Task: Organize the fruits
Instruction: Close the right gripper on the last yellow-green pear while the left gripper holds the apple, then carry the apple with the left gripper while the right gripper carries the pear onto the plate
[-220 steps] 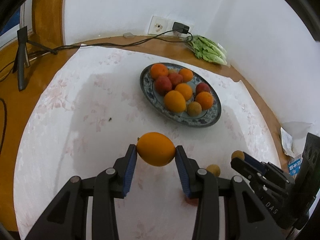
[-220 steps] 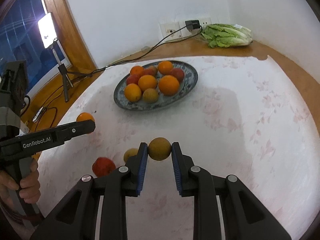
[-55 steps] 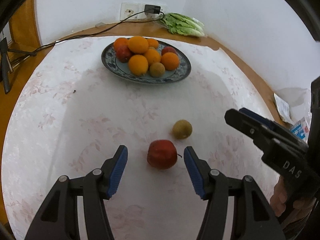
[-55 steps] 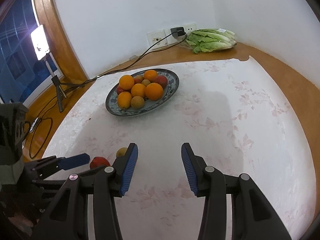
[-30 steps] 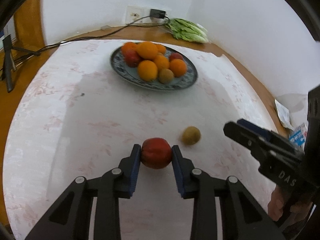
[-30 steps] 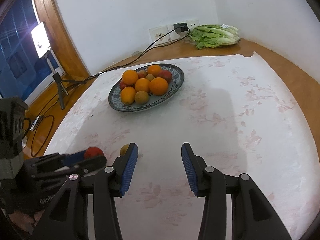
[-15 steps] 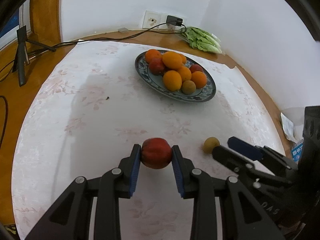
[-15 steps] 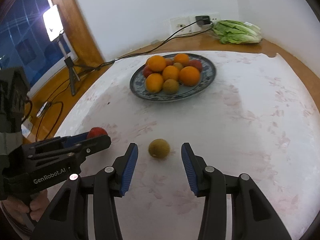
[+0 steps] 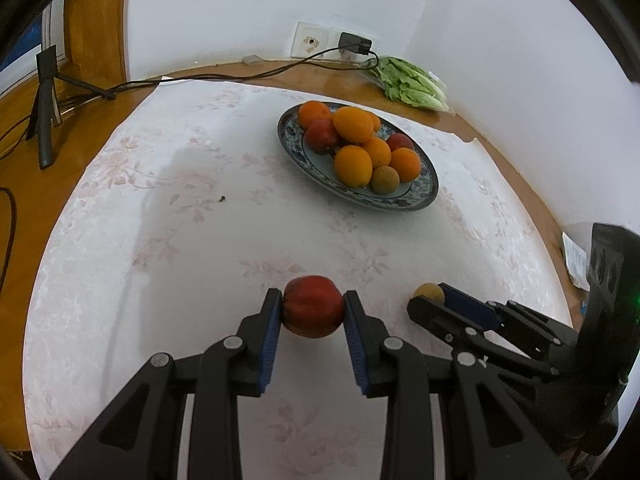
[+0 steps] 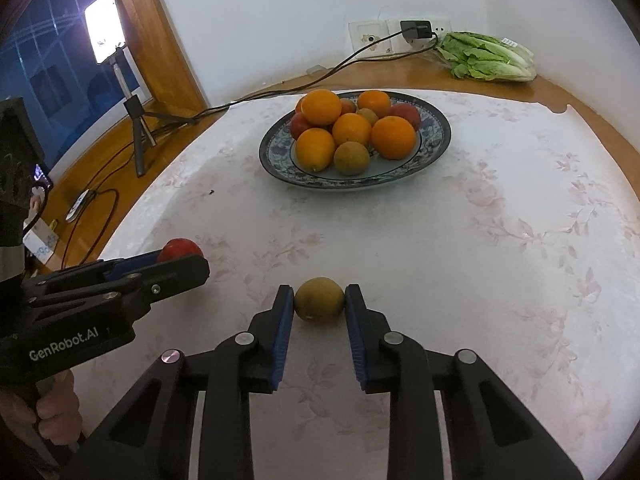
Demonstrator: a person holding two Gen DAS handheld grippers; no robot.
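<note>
My left gripper (image 9: pixel 313 312) is shut on a red apple (image 9: pixel 313 306) and holds it over the white tablecloth, near the front. My right gripper (image 10: pixel 319 305) is shut on a small brown-green round fruit (image 10: pixel 319 300). That fruit also shows in the left wrist view (image 9: pixel 428 293), beside the right gripper's fingers. The apple shows in the right wrist view (image 10: pixel 178 249), behind the left gripper's fingers (image 10: pixel 160 270). A blue patterned plate (image 9: pixel 416 199) (image 10: pixel 434 148) further back holds several oranges, red apples and brown fruits.
A bag of lettuce (image 10: pixel 488 58) lies by the wall socket (image 10: pixel 370 38) at the back. A black cable (image 9: pixel 224 76) runs along the wooden table edge. A small tripod light (image 10: pixel 106 32) stands at the left. Papers (image 9: pixel 576 256) lie at the right edge.
My right gripper has closed on the small brown-green fruit, which half a second ago lay between its open fingers. My left gripper keeps its hold on the red apple, picked up about a second ago.
</note>
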